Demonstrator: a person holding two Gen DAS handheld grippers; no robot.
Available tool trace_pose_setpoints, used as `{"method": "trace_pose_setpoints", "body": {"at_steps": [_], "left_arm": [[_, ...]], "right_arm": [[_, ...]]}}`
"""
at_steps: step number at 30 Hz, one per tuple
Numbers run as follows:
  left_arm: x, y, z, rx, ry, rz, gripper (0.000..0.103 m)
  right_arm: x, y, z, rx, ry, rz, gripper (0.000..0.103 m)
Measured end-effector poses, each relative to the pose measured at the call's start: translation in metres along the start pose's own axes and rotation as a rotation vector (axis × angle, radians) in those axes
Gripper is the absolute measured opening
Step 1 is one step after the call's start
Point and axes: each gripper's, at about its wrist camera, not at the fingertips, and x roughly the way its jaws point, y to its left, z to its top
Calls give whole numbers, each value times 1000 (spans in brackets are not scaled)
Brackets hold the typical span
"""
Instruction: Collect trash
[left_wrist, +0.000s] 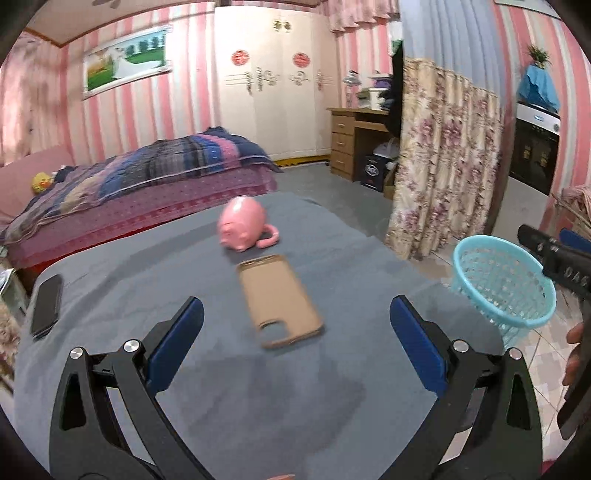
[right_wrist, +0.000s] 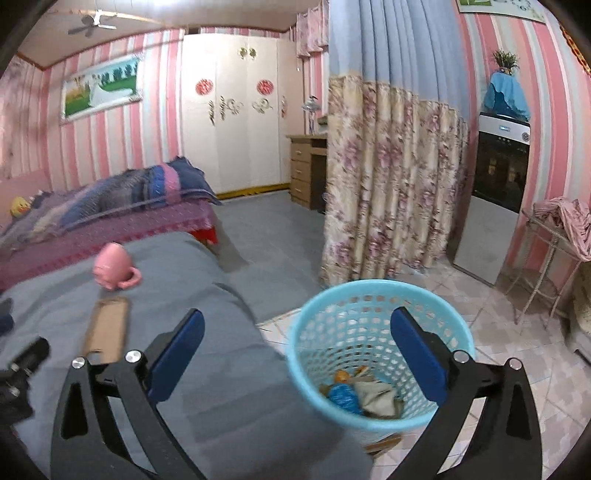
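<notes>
A light-blue plastic basket stands on the tiled floor beside the table; it also shows in the left wrist view. Crumpled trash lies in its bottom, blue, grey and orange pieces. My right gripper is open and empty, hovering over the basket's near rim. My left gripper is open and empty above the grey-covered table, just short of a tan phone case. The right gripper's body shows at the right edge of the left wrist view.
A pink piggy bank lies on the table beyond the case. A black phone lies at the table's left edge. A bed stands behind, a floral curtain to the right, a metal rack far right.
</notes>
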Motion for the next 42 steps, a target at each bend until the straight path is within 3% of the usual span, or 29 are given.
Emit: {"method": "trace_pose_setpoints", "body": {"at_steps": [9,17,28,42], "left_arm": [[-33,37,-33,-52,16,67,98],[-33,57,-48,-57,45,51,98],[-34,81,-46,-92,12,80,98],[-42,83,-42,-87,-28,93,98]], "right_arm": [[-40,49,-16,-21,-12,46,99],[-60,86,-43,-72,-25,65,99],[-63,115,-60,-119,-31,79,98],[-55,131,-64,-149,-35,105,98]]}}
